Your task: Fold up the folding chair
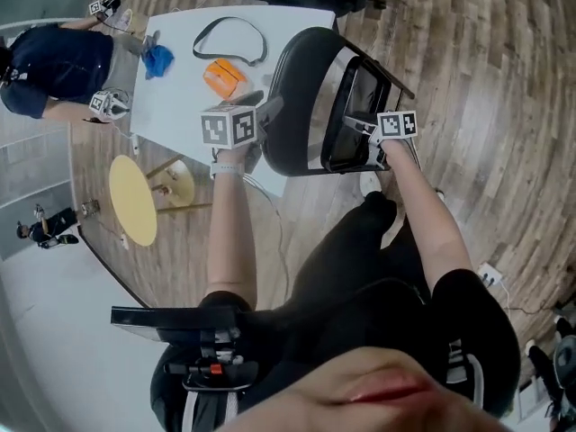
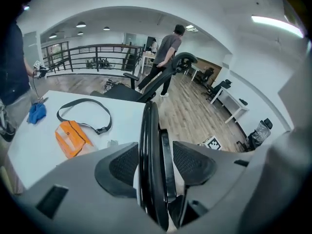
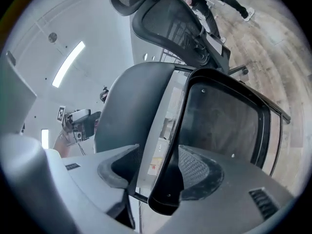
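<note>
While the folding chair [image 1: 301, 106] is standing in the upper centre of the head view, just right of a white table [image 1: 180, 106] and over the wood floor [image 1: 468, 79], its two panels are lying close together, almost flat. Its long axis is running roughly up and down that frame, with the solid dark panel [image 1: 292, 97] on the left and the framed panel [image 1: 360, 106] on the right. The left gripper [image 1: 263, 108] is reaching in at the solid panel's left edge, and the right gripper [image 1: 364, 131] is reaching in at the framed panel's lower right edge.

From the left gripper view the chair is showing edge-on. A thin black rim is rising from the bottom centre between the jaws, which are standing spread, with neither pad plainly pressing on it. Only this view is giving the tabletop clearly, with an orange pouch [image 2: 72, 138], a black strap [image 2: 83, 113] and a blue cloth [image 2: 36, 113] lying on it.

The right gripper view is showing both panels broadside instead, stretching from the bottom toward the upper right. The framed panel's rim is passing between spread jaws, close in front of the right-hand pad and with a clear gap to the left-hand one. A mesh office chair [image 3: 168, 18] is filling the top of that frame.

Only the head view is taking in the yellow round stool [image 1: 133, 199] at the left.
</note>
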